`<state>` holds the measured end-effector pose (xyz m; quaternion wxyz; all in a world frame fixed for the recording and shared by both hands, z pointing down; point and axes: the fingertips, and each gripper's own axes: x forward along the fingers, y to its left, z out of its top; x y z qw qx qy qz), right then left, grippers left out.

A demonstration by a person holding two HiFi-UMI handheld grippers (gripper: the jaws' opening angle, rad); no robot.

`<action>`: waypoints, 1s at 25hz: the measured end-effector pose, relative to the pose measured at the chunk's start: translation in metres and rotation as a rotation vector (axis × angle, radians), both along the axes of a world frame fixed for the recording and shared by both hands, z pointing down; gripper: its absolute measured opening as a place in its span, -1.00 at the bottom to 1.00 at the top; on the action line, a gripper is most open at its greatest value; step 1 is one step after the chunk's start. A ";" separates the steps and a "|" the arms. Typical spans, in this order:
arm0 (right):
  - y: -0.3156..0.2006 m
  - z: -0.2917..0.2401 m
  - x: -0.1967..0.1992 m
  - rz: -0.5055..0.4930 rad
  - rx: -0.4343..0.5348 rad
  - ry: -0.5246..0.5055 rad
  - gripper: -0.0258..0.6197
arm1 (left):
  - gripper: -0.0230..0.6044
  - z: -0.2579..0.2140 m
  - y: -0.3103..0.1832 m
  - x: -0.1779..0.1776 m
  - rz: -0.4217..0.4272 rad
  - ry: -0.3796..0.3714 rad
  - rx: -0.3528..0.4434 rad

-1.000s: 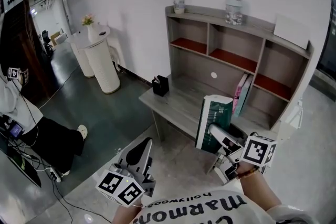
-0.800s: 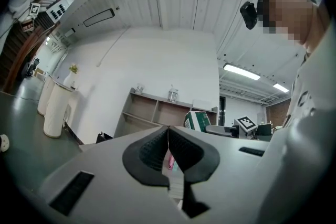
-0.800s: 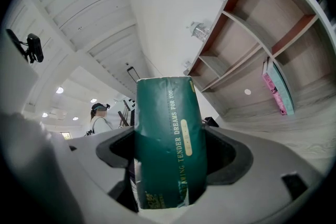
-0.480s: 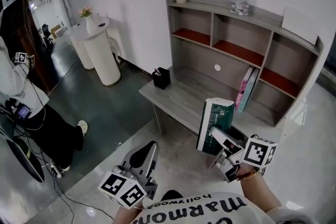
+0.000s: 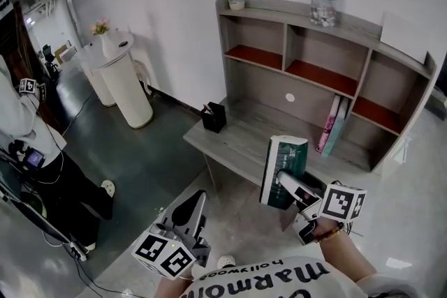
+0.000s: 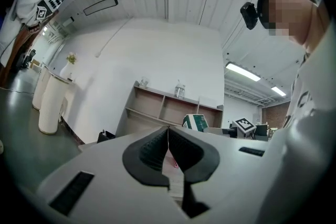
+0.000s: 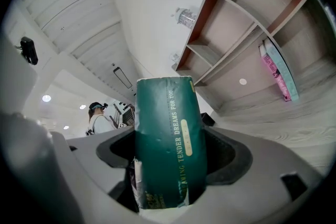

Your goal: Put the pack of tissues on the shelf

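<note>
Green pack of tissues [image 5: 283, 153] clamped in right claw [image 5: 288, 182], base hidden | left claw [image 6: 168, 150] closed, empty

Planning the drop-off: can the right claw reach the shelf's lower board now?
Probably yes: the right claw, shut on the tissue pack, hangs in front of the shelf, and the board left of the books looks bare.
</note>
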<state>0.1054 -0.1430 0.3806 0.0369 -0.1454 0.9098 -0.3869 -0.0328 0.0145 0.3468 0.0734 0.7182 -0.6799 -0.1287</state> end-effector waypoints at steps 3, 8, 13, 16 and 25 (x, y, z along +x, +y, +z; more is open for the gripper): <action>-0.012 -0.010 -0.024 0.024 0.015 -0.011 0.30 | -0.87 -0.007 -0.015 -0.028 0.024 0.000 0.011; -0.027 -0.025 -0.063 0.063 0.044 -0.025 0.30 | -0.87 -0.023 -0.031 -0.073 0.057 -0.027 0.028; -0.045 -0.031 -0.101 0.095 0.068 -0.021 0.30 | -0.87 -0.028 -0.054 -0.118 0.087 -0.025 0.037; -0.050 -0.037 -0.115 0.125 0.079 -0.019 0.30 | -0.87 -0.033 -0.059 -0.138 0.107 -0.031 0.048; -0.050 -0.037 -0.147 0.169 0.117 -0.001 0.30 | -0.87 -0.032 -0.064 -0.177 0.141 -0.028 0.087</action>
